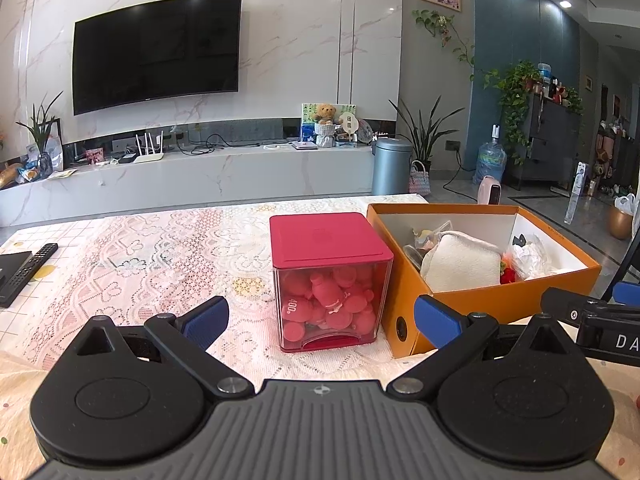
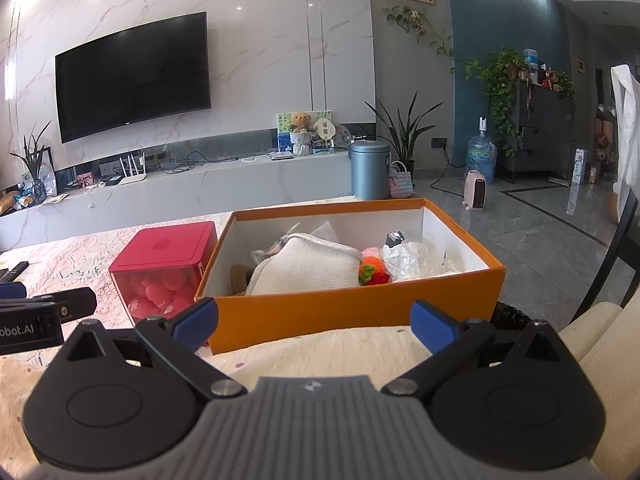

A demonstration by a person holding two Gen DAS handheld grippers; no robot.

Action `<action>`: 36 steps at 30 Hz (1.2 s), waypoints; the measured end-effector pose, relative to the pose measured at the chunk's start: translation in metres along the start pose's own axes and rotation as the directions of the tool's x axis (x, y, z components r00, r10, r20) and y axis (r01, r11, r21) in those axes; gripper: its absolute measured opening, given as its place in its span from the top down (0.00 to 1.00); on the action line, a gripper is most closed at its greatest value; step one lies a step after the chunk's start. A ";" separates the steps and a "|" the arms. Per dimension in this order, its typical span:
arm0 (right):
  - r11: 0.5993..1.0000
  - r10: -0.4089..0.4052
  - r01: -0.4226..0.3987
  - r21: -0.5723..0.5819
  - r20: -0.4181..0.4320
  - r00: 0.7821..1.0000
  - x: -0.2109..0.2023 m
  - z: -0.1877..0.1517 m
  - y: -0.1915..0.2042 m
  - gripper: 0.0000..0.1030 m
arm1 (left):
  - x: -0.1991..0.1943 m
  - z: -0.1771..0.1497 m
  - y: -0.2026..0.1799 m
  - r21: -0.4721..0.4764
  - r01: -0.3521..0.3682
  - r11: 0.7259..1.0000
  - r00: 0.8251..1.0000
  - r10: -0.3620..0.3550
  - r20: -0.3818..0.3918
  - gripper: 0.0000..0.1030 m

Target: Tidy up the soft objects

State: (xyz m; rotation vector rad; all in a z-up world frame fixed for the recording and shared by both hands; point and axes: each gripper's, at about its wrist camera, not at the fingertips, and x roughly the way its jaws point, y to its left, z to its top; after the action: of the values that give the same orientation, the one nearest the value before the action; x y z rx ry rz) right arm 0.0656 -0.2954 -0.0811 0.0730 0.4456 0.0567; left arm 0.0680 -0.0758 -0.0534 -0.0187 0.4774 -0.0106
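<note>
An orange cardboard box (image 1: 492, 298) (image 2: 352, 310) stands on the lace-covered table (image 1: 140, 256). Inside it lie a white soft cloth pouch (image 1: 460, 262) (image 2: 304, 266), a small red, orange and green knitted toy (image 2: 374, 272) (image 1: 508, 274) and crumpled clear plastic (image 2: 416, 258). Left of the box stands a red-lidded clear container (image 1: 328, 280) (image 2: 164, 270) packed with pink soft toys. My left gripper (image 1: 320, 320) is open, just in front of that container. My right gripper (image 2: 314, 322) is open before the box's near wall, above a cream cushion (image 2: 320, 352).
A black remote (image 1: 28, 270) lies at the table's left edge. Beyond the table are a TV console (image 1: 192, 176), a grey bin (image 1: 391, 166) and potted plants. A dark chair back (image 2: 616, 256) stands at the right.
</note>
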 end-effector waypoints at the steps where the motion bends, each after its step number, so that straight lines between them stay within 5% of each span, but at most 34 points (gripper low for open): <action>1: 1.000 0.000 0.000 -0.001 0.000 1.000 0.000 0.000 0.000 0.03 | 0.000 0.000 0.000 -0.001 0.000 1.000 1.000 0.000 0.000 0.00; 36: 1.000 0.005 -0.005 -0.007 -0.005 1.000 0.000 0.000 0.000 0.03 | 0.000 -0.001 0.001 -0.005 -0.002 1.000 1.000 0.002 -0.004 0.00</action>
State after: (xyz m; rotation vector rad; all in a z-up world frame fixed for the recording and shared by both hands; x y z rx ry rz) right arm 0.0657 -0.2950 -0.0816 0.0670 0.4498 0.0635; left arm 0.0675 -0.0745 -0.0543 -0.0235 0.4817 -0.0075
